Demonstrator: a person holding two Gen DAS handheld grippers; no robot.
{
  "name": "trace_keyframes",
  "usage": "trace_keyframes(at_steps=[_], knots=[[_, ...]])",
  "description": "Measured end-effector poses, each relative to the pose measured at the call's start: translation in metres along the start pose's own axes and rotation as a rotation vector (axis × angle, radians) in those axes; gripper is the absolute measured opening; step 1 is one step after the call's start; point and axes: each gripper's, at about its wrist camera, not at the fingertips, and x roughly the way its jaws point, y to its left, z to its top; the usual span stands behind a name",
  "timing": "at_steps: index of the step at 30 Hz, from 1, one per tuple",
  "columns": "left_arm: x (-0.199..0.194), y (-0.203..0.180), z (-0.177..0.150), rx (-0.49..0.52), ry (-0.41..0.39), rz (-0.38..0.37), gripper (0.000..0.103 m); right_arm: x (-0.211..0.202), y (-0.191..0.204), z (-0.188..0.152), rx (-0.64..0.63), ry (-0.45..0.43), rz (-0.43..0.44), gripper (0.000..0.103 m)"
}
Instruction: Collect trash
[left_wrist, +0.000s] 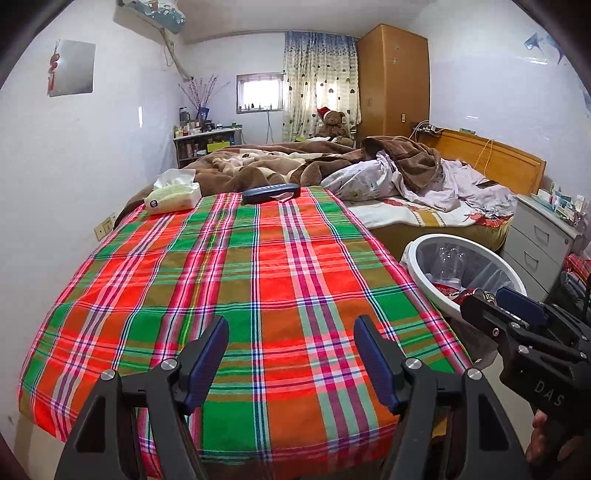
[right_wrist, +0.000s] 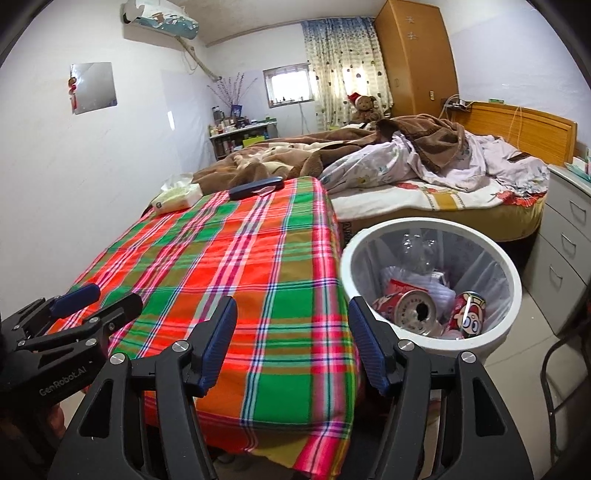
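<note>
Hovering over plaid tablecloth | both fingers spread, empty | bin beside bed

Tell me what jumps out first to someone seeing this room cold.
The bright plaid cloth dominates, spread over the table in the foreground. Right of it, on the floor, stands a white bin holding red cans and a clear bottle. At the cloth's far edge lie a tissue pack and a dark case, with the unmade bed behind.
</note>
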Motion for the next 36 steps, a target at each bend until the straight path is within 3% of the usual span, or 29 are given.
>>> trace_keyframes(at_steps=[36], knots=[[-0.018, 0.007, -0.003, -0.020, -0.019, 0.004, 0.070, -0.008, 0.013, 0.001, -0.014, -0.009, -0.006, 0.064]])
